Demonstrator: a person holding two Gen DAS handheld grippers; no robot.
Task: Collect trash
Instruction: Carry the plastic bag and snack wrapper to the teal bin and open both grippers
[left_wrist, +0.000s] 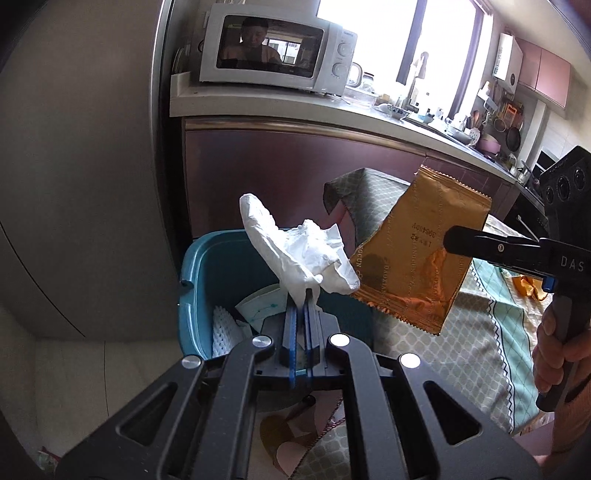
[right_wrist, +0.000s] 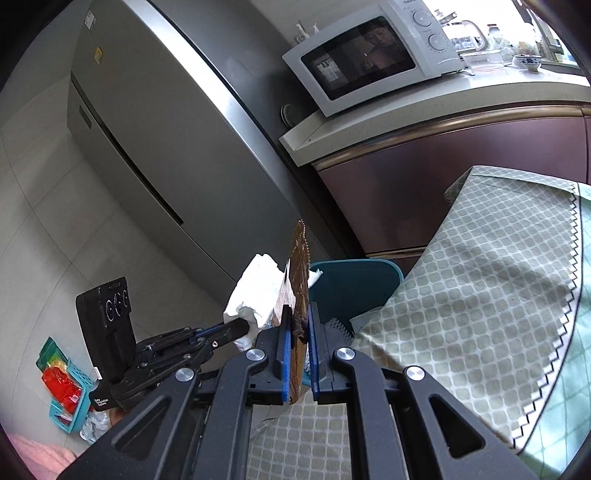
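My left gripper (left_wrist: 303, 295) is shut on a crumpled white tissue (left_wrist: 295, 251) and holds it above the teal trash bin (left_wrist: 199, 266). My right gripper (left_wrist: 448, 238) comes in from the right, shut on a gold-brown foil wrapper (left_wrist: 417, 251) that hangs beside the tissue, near the bin. In the right wrist view the wrapper (right_wrist: 299, 280) stands edge-on between the right gripper's (right_wrist: 297, 314) blue pads, with the tissue (right_wrist: 255, 291) and left gripper (right_wrist: 240, 326) to the left and the bin (right_wrist: 354, 284) behind. The bin holds some white trash.
A table with a green patterned cloth (left_wrist: 461, 332) stands right of the bin. A grey fridge (right_wrist: 147, 140) is on the left. A counter with a microwave (left_wrist: 273, 48) runs behind. A teal basket with red items (right_wrist: 62, 387) sits on the floor.
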